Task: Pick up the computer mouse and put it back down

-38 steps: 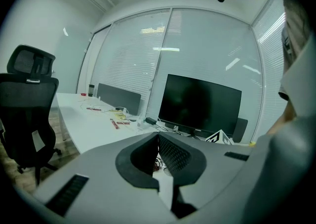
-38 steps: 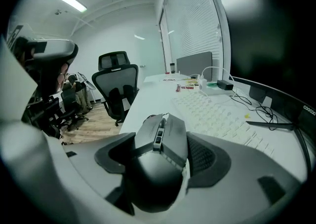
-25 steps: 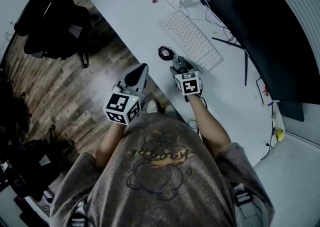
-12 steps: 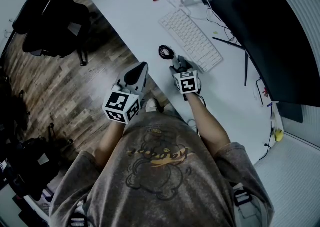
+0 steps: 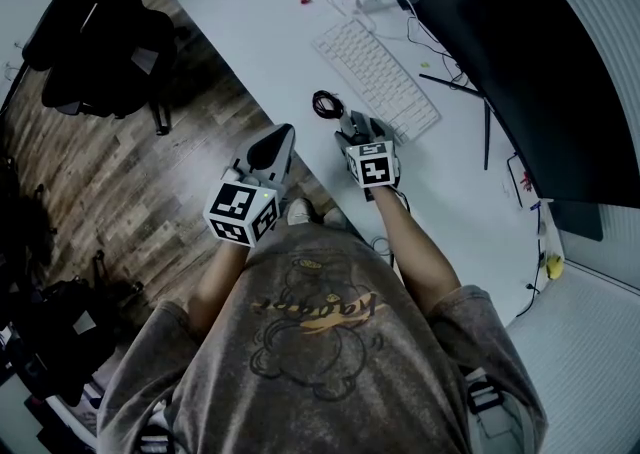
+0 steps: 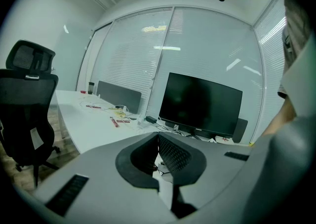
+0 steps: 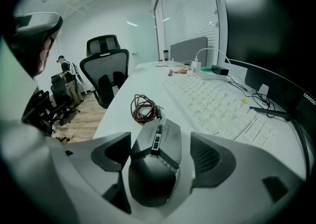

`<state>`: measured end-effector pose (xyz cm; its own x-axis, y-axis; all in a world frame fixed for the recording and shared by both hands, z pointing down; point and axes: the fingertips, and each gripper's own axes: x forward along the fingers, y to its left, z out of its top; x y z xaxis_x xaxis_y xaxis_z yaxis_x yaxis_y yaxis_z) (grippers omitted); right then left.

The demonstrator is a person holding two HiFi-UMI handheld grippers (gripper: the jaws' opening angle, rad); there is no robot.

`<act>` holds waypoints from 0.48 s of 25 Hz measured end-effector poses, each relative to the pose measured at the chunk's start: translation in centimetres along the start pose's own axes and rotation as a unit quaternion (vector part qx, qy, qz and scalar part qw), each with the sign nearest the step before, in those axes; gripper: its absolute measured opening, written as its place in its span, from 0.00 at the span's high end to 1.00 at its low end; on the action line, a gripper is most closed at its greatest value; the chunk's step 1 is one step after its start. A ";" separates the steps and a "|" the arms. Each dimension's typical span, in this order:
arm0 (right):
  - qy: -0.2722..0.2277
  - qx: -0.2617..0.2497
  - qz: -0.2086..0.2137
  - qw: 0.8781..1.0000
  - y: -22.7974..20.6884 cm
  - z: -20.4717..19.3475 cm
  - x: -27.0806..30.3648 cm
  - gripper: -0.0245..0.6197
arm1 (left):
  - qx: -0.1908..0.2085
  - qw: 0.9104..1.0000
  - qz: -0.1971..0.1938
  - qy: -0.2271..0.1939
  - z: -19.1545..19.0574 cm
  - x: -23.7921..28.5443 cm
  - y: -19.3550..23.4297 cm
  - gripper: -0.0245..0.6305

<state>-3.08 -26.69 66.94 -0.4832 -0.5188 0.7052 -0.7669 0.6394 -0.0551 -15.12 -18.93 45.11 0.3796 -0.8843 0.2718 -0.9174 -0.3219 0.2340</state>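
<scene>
The dark computer mouse (image 7: 155, 156) lies on the white desk (image 5: 260, 32), in front of the keyboard, with its cable running to a coil (image 7: 143, 108). My right gripper (image 5: 358, 134) reaches down around the mouse (image 5: 357, 125). Its jaws have just been opening and stand open, one on each side of the mouse, with a gap showing on the right side. My left gripper (image 5: 274, 145) hangs off the desk's edge over the wooden floor, its jaws shut on nothing; in its own view the pads (image 6: 173, 156) meet.
A white keyboard (image 5: 375, 77) lies just beyond the mouse, and a large dark monitor (image 5: 530, 62) stands at the right. The coiled cable (image 5: 326, 104) sits left of the keyboard. Small items and wires lie at the desk's far end. A black office chair (image 5: 110, 42) stands on the floor at the left.
</scene>
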 end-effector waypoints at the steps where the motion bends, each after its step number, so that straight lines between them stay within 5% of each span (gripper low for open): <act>1: -0.006 0.001 0.002 1.000 0.1 0.4 -0.3 0.38 | 0.000 1.000 -0.001 0.000 0.0 0.0 -0.1 0.93; 12: -0.101 -0.001 0.035 0.994 0.8 6.4 -6.7 0.38 | 0.001 1.000 -0.023 -0.003 0.0 0.4 -1.9 0.93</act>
<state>-3.16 -26.39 57.65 -0.6104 -0.5767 0.5430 -0.7280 0.6786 -0.0977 -13.26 -18.68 44.73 0.4215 -0.8700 0.2559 -0.8989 -0.3636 0.2446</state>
